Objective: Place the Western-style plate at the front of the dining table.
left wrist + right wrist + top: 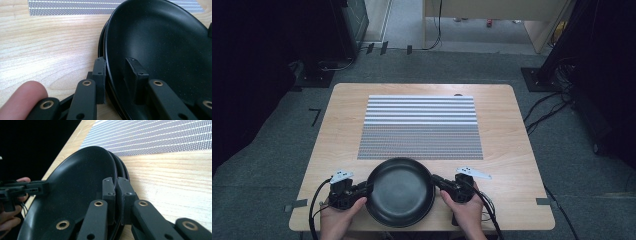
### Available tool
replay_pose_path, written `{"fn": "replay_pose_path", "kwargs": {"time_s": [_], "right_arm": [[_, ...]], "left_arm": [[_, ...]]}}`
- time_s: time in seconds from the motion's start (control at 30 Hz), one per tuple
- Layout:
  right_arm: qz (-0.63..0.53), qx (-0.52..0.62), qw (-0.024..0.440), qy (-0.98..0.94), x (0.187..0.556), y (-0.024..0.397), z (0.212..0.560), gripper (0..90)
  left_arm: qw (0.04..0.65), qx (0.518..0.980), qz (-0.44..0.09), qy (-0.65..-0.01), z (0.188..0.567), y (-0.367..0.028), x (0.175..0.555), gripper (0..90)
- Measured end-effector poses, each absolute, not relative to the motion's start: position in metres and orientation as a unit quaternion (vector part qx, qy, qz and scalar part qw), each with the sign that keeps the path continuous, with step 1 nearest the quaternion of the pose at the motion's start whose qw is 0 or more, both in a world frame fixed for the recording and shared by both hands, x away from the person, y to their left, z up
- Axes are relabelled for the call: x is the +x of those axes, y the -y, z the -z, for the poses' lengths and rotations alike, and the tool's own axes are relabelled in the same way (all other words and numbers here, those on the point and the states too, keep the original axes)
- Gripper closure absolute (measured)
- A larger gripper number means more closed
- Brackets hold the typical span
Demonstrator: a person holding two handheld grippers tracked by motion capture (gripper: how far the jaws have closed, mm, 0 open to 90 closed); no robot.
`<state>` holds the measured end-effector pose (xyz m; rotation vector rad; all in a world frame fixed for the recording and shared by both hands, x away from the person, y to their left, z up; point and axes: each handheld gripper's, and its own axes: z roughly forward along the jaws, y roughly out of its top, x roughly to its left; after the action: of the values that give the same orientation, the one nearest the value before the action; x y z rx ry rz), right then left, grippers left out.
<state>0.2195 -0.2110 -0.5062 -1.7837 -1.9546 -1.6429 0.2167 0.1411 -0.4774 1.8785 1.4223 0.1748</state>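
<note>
High view: a stack of black plates [401, 192] sits at the counter's [512, 150] near edge, the right gripper [438, 181] clamping its rim, the left gripper [364, 192] straddling the opposite rim unclamped.

In the lower middle of the high view, a stack of plates [400, 192] sits on the counter [327, 145] at its near edge, with a mat [420, 127] lying just behind it toward the frame's centre. The left hand-held gripper [364, 192] meets the stack's left rim and the right hand-held gripper [435, 181] its right rim. In each gripper view one jaw lies inside the top plate and the other outside the rim.
</note>
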Motion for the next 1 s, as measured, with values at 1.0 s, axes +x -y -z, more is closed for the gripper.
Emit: {"fn": "replay_pose_path", "kwargs": {"time_s": [1.0], "right_arm": [[0.532, -0.544, -0.006, 0.648, 0.216, 0.189, 0.515, 81.1]], "left_arm": [[0.394, 0.732, -0.057, -0.553, 0.468, -0.158, 0.215, 64.6]]}}
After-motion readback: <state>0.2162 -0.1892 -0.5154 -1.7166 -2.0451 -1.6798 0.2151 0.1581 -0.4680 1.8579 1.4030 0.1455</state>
